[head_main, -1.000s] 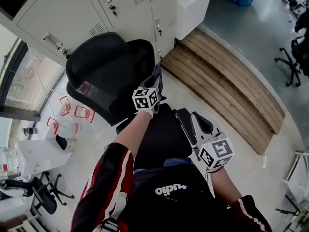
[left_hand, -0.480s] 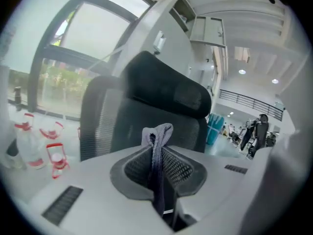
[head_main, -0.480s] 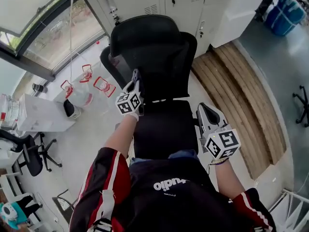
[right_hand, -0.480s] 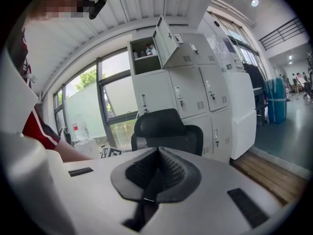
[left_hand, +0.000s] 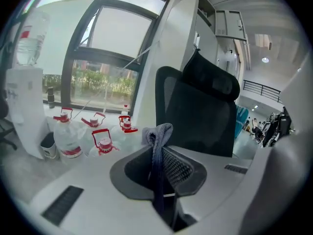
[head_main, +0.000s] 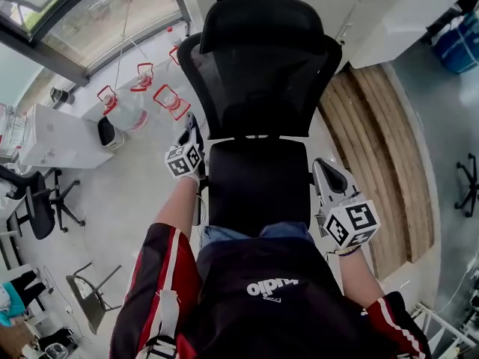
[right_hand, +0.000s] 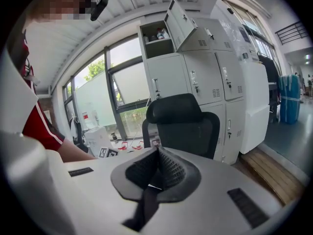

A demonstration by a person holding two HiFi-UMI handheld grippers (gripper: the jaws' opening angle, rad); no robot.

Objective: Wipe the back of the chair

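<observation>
- Gripping the cloth (left_hand: 157, 133): your left claw (left_hand: 164, 170) is clenched on it, and a grey fold stands up out of the jaws.
- Your right claw (right_hand: 155, 169) is pressed together on nothing. It hovers just right of the seat (head_main: 258, 189).
- The chair (head_main: 258, 126) stands directly before you, with the seat near and the mesh back (head_main: 262, 81) and headrest (head_main: 262, 21) far. Your left claw sits at the seat's left edge, near the back's lower left corner but apart from it.
- Progress, as judged: the cloth is in hand but does not touch the back, so the whole wipe appears to be left.
- Count: one chair in reach, one cloth, two claws, and at least three red-handled water jugs (head_main: 120, 111) on the floor (head_main: 135, 200), far left.
</observation>
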